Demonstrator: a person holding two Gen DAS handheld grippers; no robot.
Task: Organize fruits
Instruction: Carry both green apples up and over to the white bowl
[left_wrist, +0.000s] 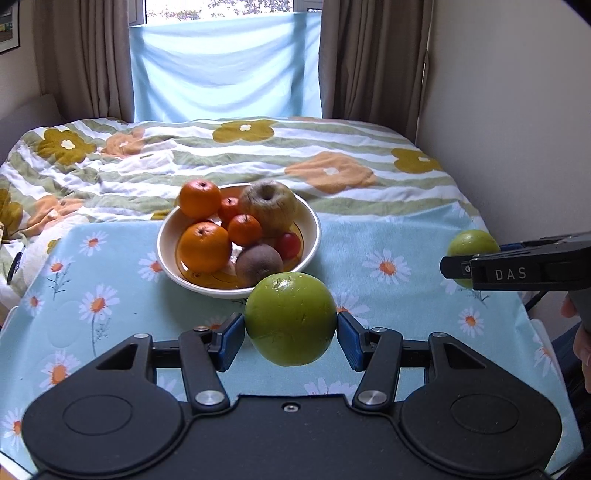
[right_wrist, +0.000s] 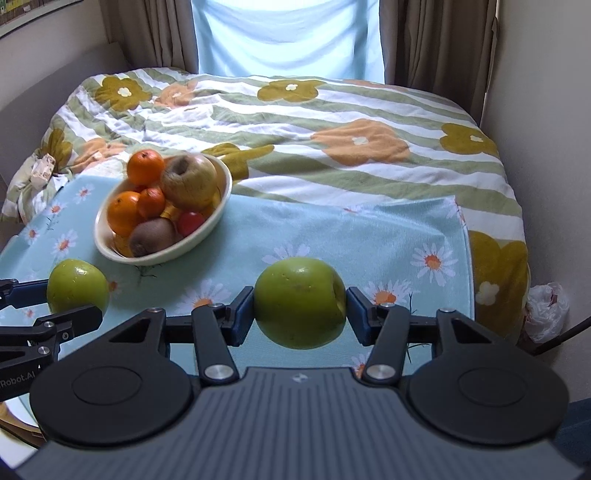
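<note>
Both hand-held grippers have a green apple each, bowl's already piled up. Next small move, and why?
Probably carry the left hand-held gripper forward over the bowl first: its green apple hangs just short of the near rim. The free spot looks to be by the small red fruit. The right hand-held gripper holds its apple farther off.

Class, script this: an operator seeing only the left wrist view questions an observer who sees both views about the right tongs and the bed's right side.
Operator: Which way does the right apple's stem dimple face?
Observer: The right tongs grip the green apple with its dimple against their right-hand pad.
Operator: Anything beside the bed on the right?
Observer: A white plastic bag lies low down there.
</note>
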